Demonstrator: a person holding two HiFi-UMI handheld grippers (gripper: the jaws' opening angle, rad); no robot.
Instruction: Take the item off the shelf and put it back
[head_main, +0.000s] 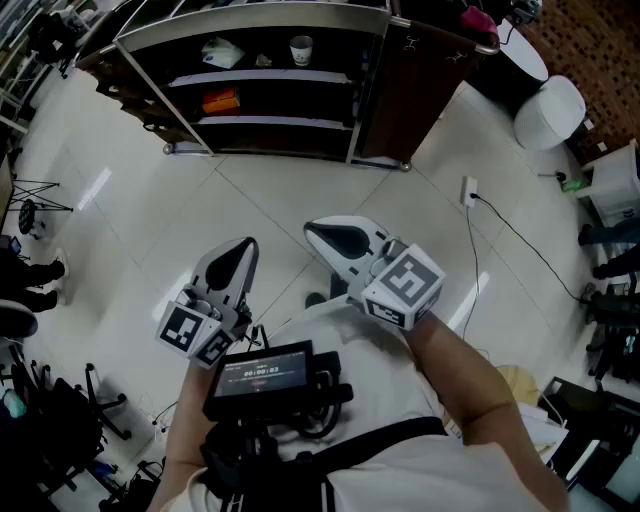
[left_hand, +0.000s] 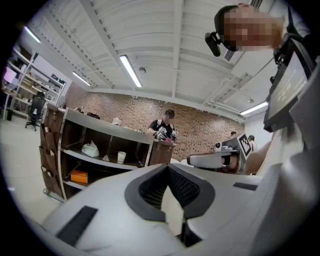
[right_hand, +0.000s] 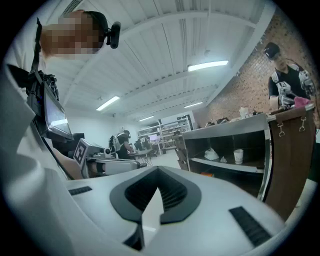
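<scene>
Shelf: dark wood, pale curved top. On its upper board: white paper cup, upright; crumpled white bag left of it. Lower board: orange box. Left gripper and right gripper well short of shelf, over floor; both jaws pressed together, empty.

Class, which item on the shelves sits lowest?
The orange box. It lies alone on the lower level, while the white bag and the cup sit higher up.

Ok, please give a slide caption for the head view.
Left gripper and right gripper, both shut and empty, face a dark shelf holding a cup and an orange box.
</scene>
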